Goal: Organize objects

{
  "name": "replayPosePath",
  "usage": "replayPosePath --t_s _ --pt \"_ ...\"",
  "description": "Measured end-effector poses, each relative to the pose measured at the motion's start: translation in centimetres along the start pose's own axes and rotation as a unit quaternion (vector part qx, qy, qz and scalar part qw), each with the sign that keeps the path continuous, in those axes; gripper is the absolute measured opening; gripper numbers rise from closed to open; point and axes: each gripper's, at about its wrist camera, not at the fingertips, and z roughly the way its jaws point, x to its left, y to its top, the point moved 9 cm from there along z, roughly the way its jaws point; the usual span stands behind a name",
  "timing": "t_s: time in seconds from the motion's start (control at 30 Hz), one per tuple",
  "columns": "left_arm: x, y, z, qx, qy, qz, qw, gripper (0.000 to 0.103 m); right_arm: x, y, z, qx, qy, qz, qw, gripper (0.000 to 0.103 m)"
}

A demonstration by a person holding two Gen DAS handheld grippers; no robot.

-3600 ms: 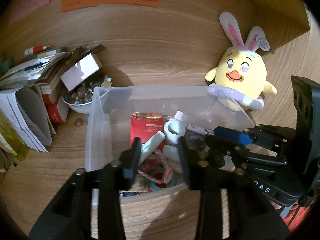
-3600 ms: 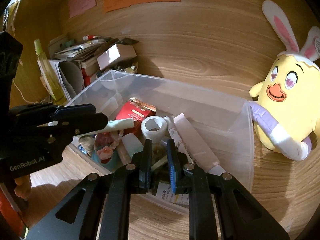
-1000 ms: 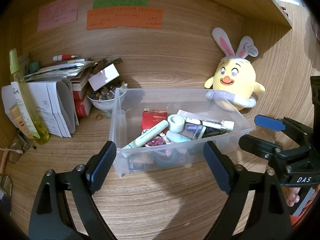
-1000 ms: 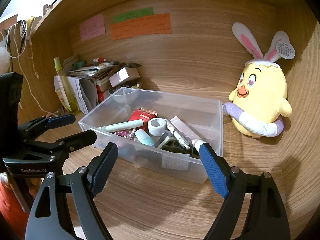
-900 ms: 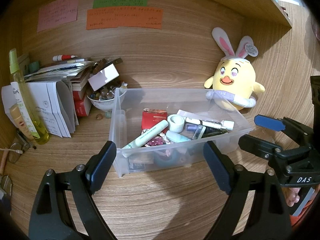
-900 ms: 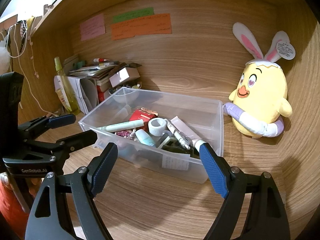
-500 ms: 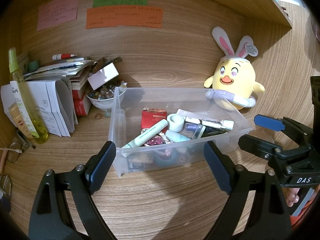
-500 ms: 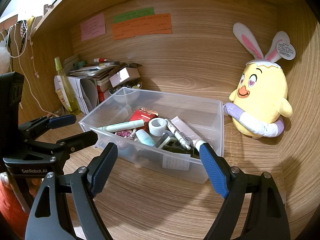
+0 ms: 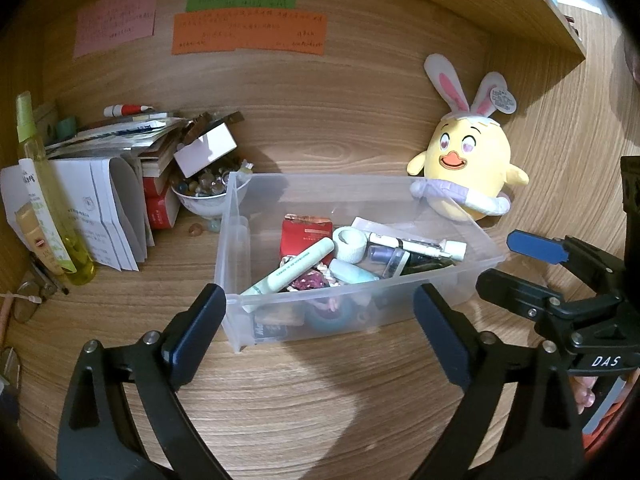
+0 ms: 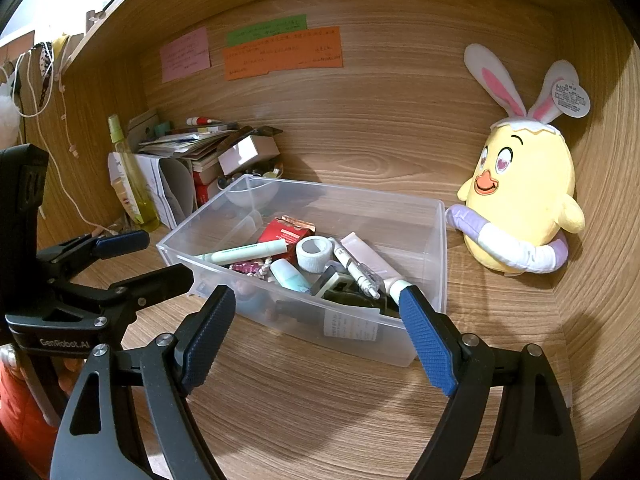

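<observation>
A clear plastic bin [image 9: 236,248] [image 10: 436,264] stands on the wooden desk. It holds a mint green tube [image 9: 296,268] [image 10: 248,255], a white tape roll [image 9: 349,242] [image 10: 314,251], a red packet [image 9: 306,231] [image 10: 282,233], a white pen [image 9: 416,243] [image 10: 356,267] and several other small items. My left gripper [image 9: 316,334] is open and empty, just in front of the bin. My right gripper [image 10: 316,334] is open and empty, at the bin's near right side. Each gripper also shows in the other's view, the right gripper [image 9: 516,264] and the left gripper [image 10: 152,256].
A yellow chick plush with rabbit ears [image 9: 466,160] [image 10: 520,196] leans on the back wall right of the bin. A bowl of marbles [image 9: 202,196], a pile of books and papers [image 9: 108,184] and a yellow spray bottle [image 9: 44,196] stand at the left. Paper notes [image 9: 248,32] hang on the wall.
Both grippers were shut inside the bin 3.6 seconds ago. They have since opened and pulled back. Over the last second almost nothing has moved.
</observation>
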Motion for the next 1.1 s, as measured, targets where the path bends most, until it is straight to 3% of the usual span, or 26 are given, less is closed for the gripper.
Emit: replayPosePath --t_s 0.67,1.1 --pt "-0.43 -0.54 0.69 0.024 -0.02 -0.005 0.9995 0.096 -0.05 -0.19 0.17 0.003 0.002 0.003 1.0 0.082" --pt "-0.22 -0.27 0.32 0.015 -0.018 -0.002 0.9997 0.096 0.17 -0.46 0.65 0.009 0.003 0.002 1.0 0.082"
